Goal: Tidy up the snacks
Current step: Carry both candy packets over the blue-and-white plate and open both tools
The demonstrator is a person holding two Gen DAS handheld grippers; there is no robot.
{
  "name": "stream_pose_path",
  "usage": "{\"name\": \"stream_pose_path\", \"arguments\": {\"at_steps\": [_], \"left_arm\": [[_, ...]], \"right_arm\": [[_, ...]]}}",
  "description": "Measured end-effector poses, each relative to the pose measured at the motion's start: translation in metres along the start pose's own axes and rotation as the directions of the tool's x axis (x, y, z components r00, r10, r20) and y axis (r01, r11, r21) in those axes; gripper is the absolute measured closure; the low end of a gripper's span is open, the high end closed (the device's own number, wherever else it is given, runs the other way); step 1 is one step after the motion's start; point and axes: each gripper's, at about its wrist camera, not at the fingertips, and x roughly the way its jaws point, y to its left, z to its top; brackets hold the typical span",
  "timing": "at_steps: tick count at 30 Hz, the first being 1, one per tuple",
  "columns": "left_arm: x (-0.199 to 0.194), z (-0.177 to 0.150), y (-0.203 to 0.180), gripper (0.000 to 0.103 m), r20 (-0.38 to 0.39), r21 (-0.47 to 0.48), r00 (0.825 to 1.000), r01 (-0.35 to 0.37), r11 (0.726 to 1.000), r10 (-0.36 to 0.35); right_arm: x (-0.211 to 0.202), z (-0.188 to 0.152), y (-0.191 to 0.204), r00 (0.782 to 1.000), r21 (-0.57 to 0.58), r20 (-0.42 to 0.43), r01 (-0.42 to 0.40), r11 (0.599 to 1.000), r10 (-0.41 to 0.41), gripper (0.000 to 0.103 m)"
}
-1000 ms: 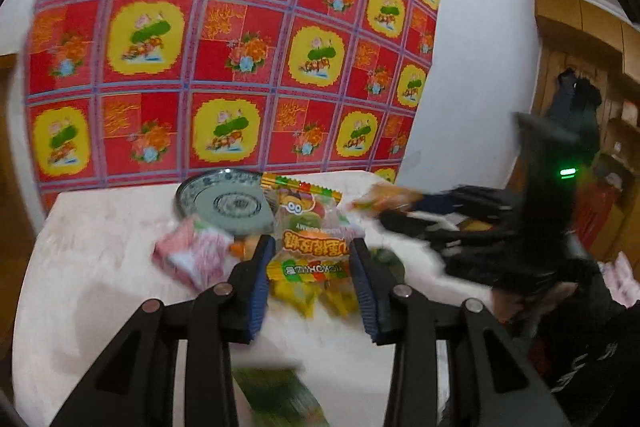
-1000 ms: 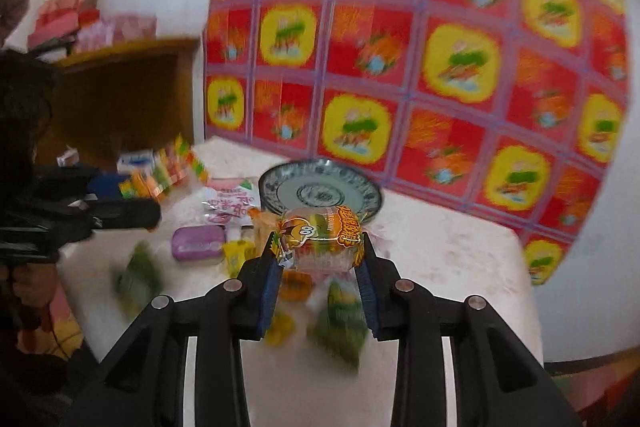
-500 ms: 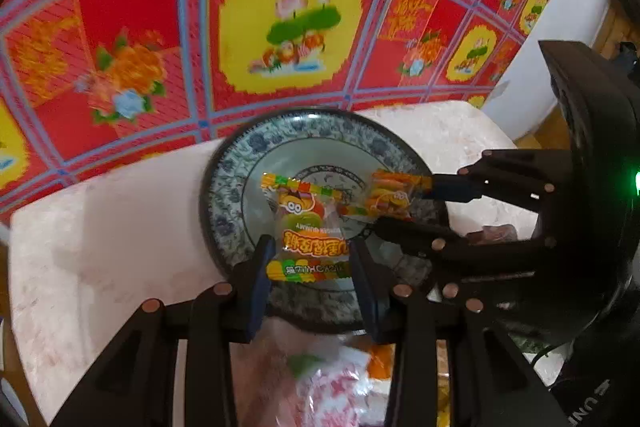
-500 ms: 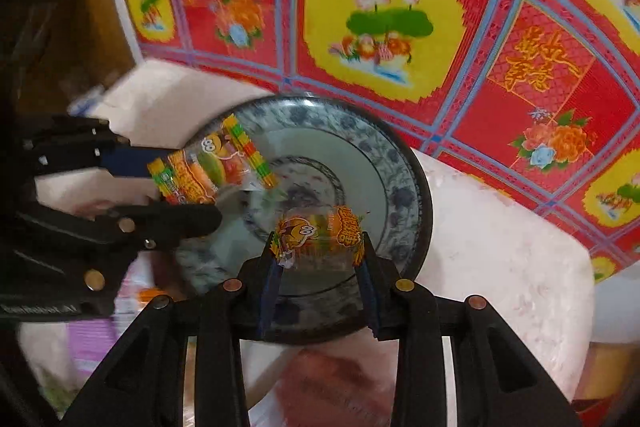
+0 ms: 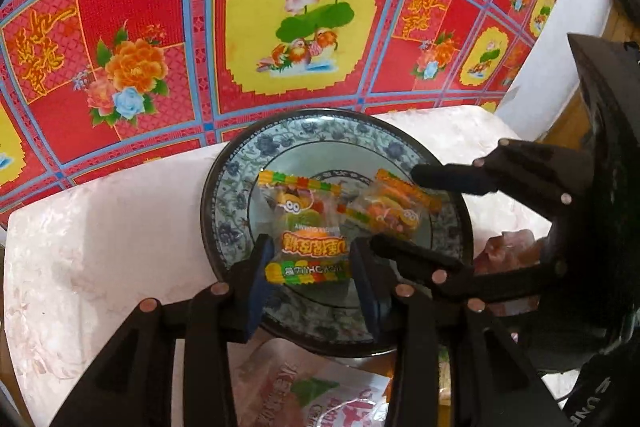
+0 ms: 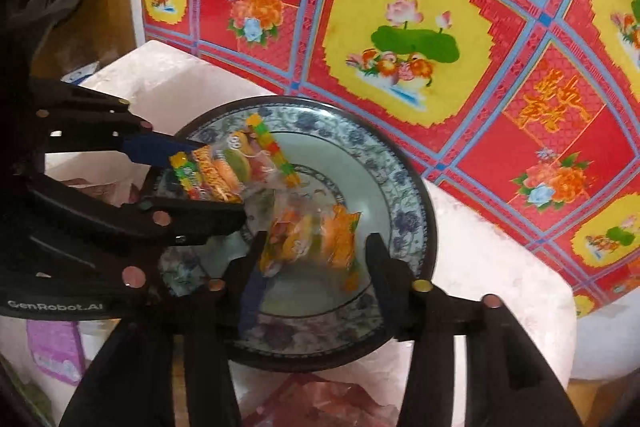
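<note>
Over a blue-patterned plate (image 5: 236, 195), the left gripper (image 5: 310, 281) clamps a gummy packet (image 5: 308, 247) between its jaws. The right gripper (image 6: 316, 267), at the plate's 3 o'clock side, has its jaws opening, a second packet (image 6: 316, 239) loose between them.

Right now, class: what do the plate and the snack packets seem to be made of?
Plate: probably glazed ceramic; glossy, blue floral rim.
Snack packets: thin clear printed plastic film; crinkled, shiny, with contents showing through.

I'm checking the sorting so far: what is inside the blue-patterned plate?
Two gummy packets: one between the left gripper pads, one loose between the right gripper's opening jaws. The plate centre beneath them is covered.
</note>
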Motion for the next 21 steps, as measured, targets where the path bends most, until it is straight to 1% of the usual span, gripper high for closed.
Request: {"name": "stream_pose_path", "arguments": {"at_steps": [3, 5, 6, 9, 12, 14, 17, 21], "left_arm": [[-0.004, -0.002, -0.001, 0.052, 0.029, 0.002, 0.999, -0.036, 0.999, 0.036], [-0.004, -0.001, -0.003, 0.043, 0.047, 0.005, 0.997, -0.056, 0.998, 0.056], [-0.006, -0.002, -0.003, 0.042, 0.053, 0.006, 0.997, -0.06, 0.998, 0.06], [-0.006, -0.002, -0.003, 0.035, 0.047, 0.002, 0.998, -0.042, 0.999, 0.042], [-0.01, -0.002, -0.006, 0.03, 0.04, 0.001, 0.999, -0.034, 0.999, 0.034], [-0.012, -0.003, -0.007, 0.021, 0.051, -0.002, 0.998, -0.028, 1.0, 0.028], [-0.014, -0.002, -0.008, 0.019, 0.061, -0.004, 0.997, -0.039, 0.999, 0.039], [-0.017, -0.002, -0.005, 0.019, 0.069, -0.007, 0.995, -0.068, 0.998, 0.068]], "right_arm": [[0.001, 0.001, -0.004, 1.0, 0.002, 0.004, 0.012, 1.0, -0.012, 0.047], [0.003, 0.005, -0.002, 1.0, -0.007, 0.007, 0.02, 1.0, -0.02, 0.047], [0.004, 0.007, -0.002, 1.0, -0.013, 0.008, 0.025, 1.0, -0.024, 0.047], [0.006, 0.011, 0.005, 0.999, -0.042, 0.018, 0.045, 0.998, -0.045, 0.047], [0.005, 0.011, 0.008, 0.999, -0.061, 0.027, 0.042, 0.997, -0.04, 0.045], [0.005, 0.011, 0.007, 0.999, -0.056, 0.025, 0.038, 0.998, -0.037, 0.043], [0.005, 0.012, 0.005, 0.999, -0.044, 0.026, 0.022, 0.999, -0.021, 0.037], [-0.001, 0.012, 0.005, 0.998, -0.036, 0.048, 0.029, 0.999, -0.027, 0.037]]}}
